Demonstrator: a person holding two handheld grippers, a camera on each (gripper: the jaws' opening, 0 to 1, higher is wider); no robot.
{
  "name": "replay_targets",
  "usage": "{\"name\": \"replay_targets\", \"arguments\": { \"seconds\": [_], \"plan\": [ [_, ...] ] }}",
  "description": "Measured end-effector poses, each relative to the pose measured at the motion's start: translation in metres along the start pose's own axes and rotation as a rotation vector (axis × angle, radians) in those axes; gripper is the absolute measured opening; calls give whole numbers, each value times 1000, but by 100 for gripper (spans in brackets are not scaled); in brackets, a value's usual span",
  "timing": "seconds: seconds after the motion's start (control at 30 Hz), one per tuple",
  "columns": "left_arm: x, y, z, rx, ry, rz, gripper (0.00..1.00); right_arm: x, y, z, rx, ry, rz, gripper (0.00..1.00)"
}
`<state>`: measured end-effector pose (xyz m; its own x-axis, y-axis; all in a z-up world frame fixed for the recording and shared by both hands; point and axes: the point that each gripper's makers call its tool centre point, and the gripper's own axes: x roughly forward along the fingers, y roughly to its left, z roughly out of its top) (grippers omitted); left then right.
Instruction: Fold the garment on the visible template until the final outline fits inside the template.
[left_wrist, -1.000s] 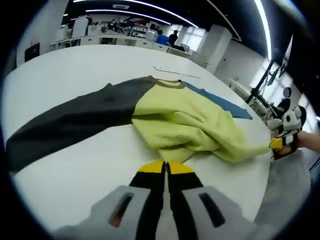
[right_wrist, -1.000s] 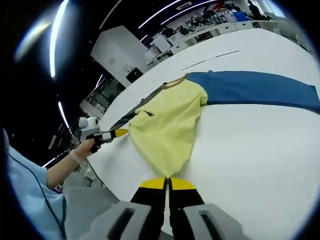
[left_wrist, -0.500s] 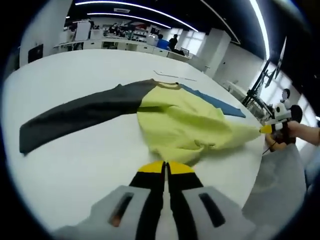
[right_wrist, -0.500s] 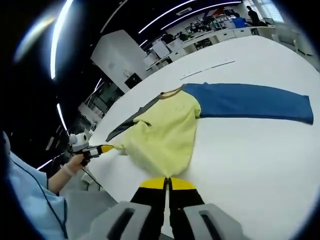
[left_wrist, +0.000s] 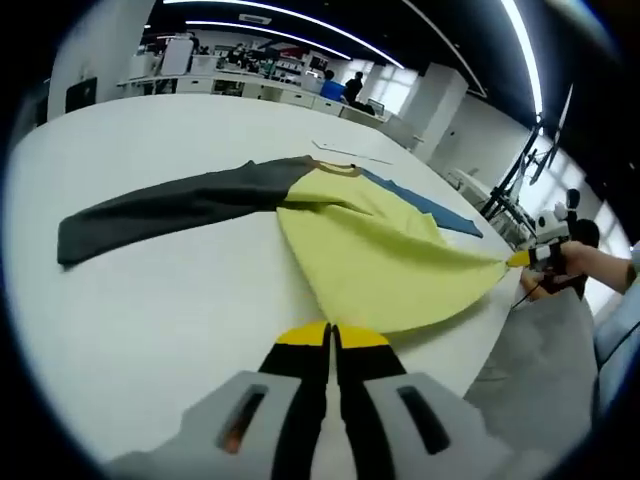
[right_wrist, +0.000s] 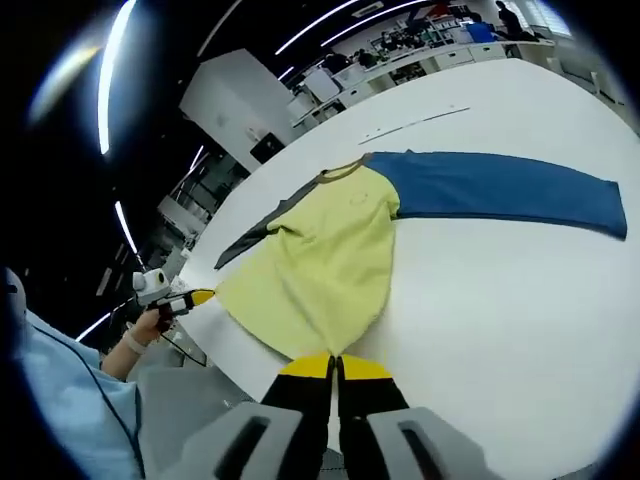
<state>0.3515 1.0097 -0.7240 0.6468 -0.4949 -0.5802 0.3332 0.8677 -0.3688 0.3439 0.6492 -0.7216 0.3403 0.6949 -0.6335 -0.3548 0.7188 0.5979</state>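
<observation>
Both grippers hold the hem of the garment, one bottom corner each. At the bottom of the left gripper view the left gripper (left_wrist: 331, 338) has its yellow-tipped jaws pressed together on the near edge of the yellow body (left_wrist: 385, 265), and in the right gripper view the right gripper (right_wrist: 335, 368) is likewise clamped on the hem at the nearest point of the cloth. Each gripper also shows in the other's view: the left gripper out at the left in the right gripper view, the right gripper at the far right in the left gripper view, each pinching a hem corner with a person's hand (right_wrist: 143, 323) behind it. Between the two grips the hem is drawn taut and the yellow panel lies fairly smooth on the white table (right_wrist: 500, 290), with a few soft ridges running toward the neck. By the look of it the garment is light, limp knit cloth that will sag, crease and slide readily over the smooth tabletop, so corners and seams such as hem, cuffs and shoulders are the sensible places to take it, with both sides moved together to keep an edge straight. Beyond the body, the dark grey sleeve (left_wrist: 170, 205) stretches out flat to one side and the blue sleeve (right_wrist: 495, 187) to the other, both well apart from the jaws, and the collar (right_wrist: 345, 167) lies farthest away. A thin pale line (right_wrist: 415, 122) on the table past the collar may belong to the template, but I cannot tell.
</observation>
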Motion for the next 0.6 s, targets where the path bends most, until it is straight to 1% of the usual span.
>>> {"name": "replay_targets", "arguments": {
  "seconds": [0.07, 0.23, 0.33, 0.47, 0.6],
  "plan": [
    [-3, -4, -7, -4, 11, -4, 0, 3, -3, -12, 9, 37, -1, 0],
    [-11, -8, -27, -24, 45, -3, 0, 9, -12, -27, 20, 72, -16, 0],
    [-16, -11, -38, -45, 62, -5, 0, 11, -19, -34, 24, 96, -30, 0],
    [-20, -16, -48, -45, 83, -6, 0, 12, -24, -40, 23, 122, -39, 0],
    [-23, -21, -58, -65, 105, -13, 0, 12, -28, -45, -5, 156, -58, 0]
  ]
}}
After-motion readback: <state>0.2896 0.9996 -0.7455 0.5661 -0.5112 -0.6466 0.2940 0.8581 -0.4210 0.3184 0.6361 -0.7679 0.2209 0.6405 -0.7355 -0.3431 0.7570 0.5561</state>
